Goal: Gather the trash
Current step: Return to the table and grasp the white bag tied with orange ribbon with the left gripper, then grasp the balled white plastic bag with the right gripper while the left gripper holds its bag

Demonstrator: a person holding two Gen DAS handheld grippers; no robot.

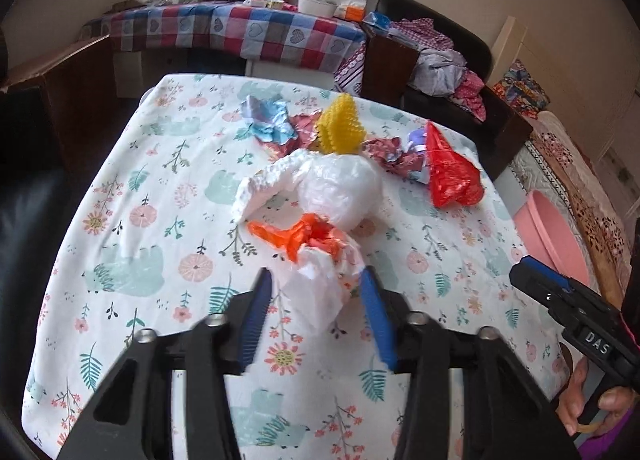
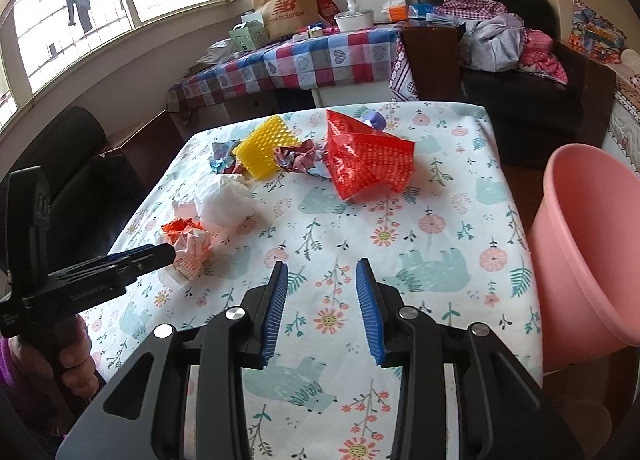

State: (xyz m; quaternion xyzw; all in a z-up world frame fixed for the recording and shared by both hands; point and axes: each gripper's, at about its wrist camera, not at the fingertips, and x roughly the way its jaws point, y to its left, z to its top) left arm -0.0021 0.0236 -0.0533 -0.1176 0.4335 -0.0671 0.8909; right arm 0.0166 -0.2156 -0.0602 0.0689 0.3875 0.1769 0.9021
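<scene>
The left gripper pointed down at the near end of a table covered in a flowered cloth, with a crumpled white and orange wrapper between its blue pads. The right-hand pad touched the wrapper's edge, while a strip of cloth showed between the wrapper and the other pad, so the grip was not closed on it. Just behind the wrapper lay a white plastic bag, and beyond that a yellow bumpy piece, some crumpled foil and a red plastic bag, all loose on the cloth.

The right gripper hung over a bare patch of the cloth with its jaws parted and nothing between them. A pink bin stood just off the right edge of the table, its mouth tilted toward the table. From the right wrist view the left gripper's tip reached the wrapper from the left, and a hand gripped its handle
</scene>
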